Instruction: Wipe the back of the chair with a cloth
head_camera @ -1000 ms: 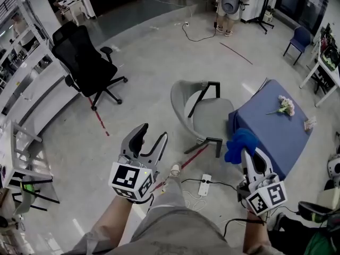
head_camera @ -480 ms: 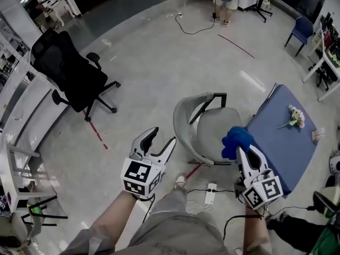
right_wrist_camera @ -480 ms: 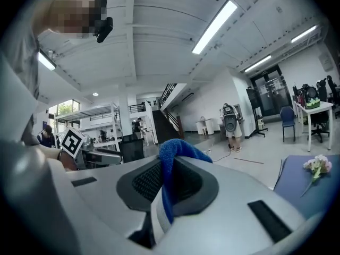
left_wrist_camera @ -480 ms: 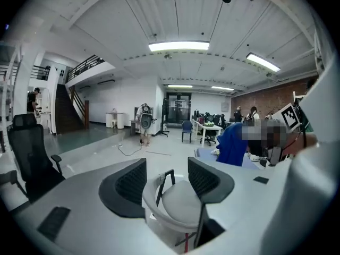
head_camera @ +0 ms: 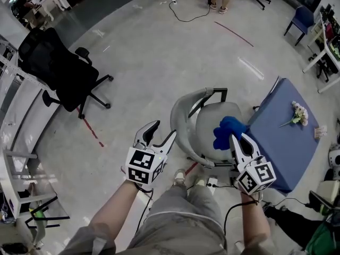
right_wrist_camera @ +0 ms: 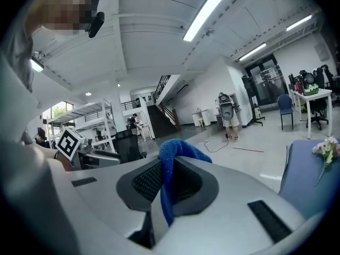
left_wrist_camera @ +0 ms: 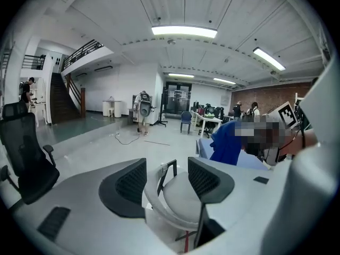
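1. Your right gripper (head_camera: 234, 141) is clamped on the crumpled blue cloth (head_camera: 227, 132). The fabric bulges out above its closed jaws.
2. Your left gripper (head_camera: 162, 133) has its jaws wide apart and carries nothing. It hangs just left of the chair.
3. The light grey shell chair with black frame (head_camera: 211, 126) stands directly before you. Its curved back (head_camera: 182, 122) lies between the two grippers.
4. Progress, as judged: the cloth is in hand and sits over the seat, apart from the back. Wiping is not yet begun, so the whole back remains.
5. Containers: none shows in any view.
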